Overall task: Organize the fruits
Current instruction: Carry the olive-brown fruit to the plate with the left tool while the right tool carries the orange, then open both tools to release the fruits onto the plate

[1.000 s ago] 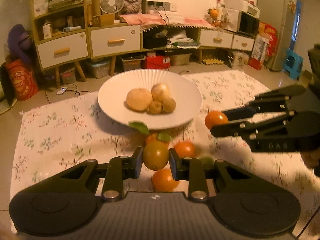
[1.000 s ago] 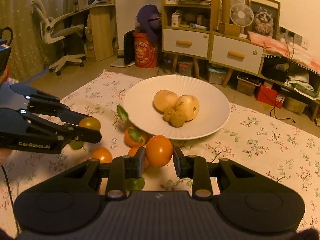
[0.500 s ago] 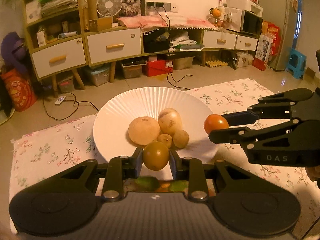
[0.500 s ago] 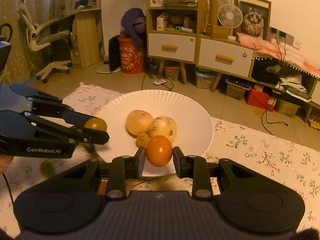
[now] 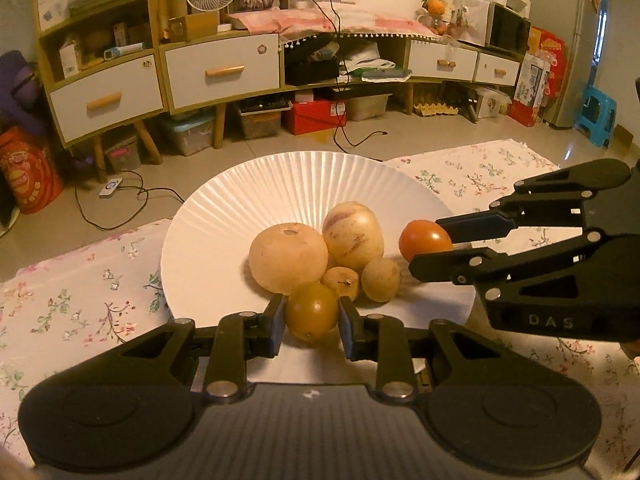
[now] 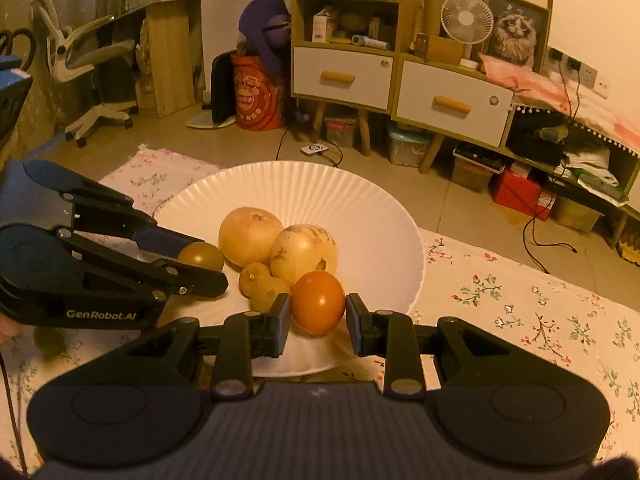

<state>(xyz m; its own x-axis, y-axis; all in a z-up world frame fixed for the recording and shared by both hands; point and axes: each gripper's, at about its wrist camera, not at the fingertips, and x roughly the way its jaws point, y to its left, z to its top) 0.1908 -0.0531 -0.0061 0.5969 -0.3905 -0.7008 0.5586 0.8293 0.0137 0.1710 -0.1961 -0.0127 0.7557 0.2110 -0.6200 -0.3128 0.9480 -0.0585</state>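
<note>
Tiled floor (image 5: 420,136), white-drawered cabinets (image 5: 224,68)

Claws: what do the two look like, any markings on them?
Both are matte black linkage frames with silver rivets and blue finger pads. The left claw carries "GenRobot.AI" lettering on its side; the right claw reads "DAS". No cables or sleeves show.

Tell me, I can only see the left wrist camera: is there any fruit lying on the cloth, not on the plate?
Observer: Yes. The right wrist view shows a blurry greenish fruit on the flowered cloth, just below the left gripper.
Operator: Does that gripper have writing on it?
Observer: Yes, its side reads GenRobot.AI.
Operator: What's in the room behind it?
Observer: A white office chair.
</note>
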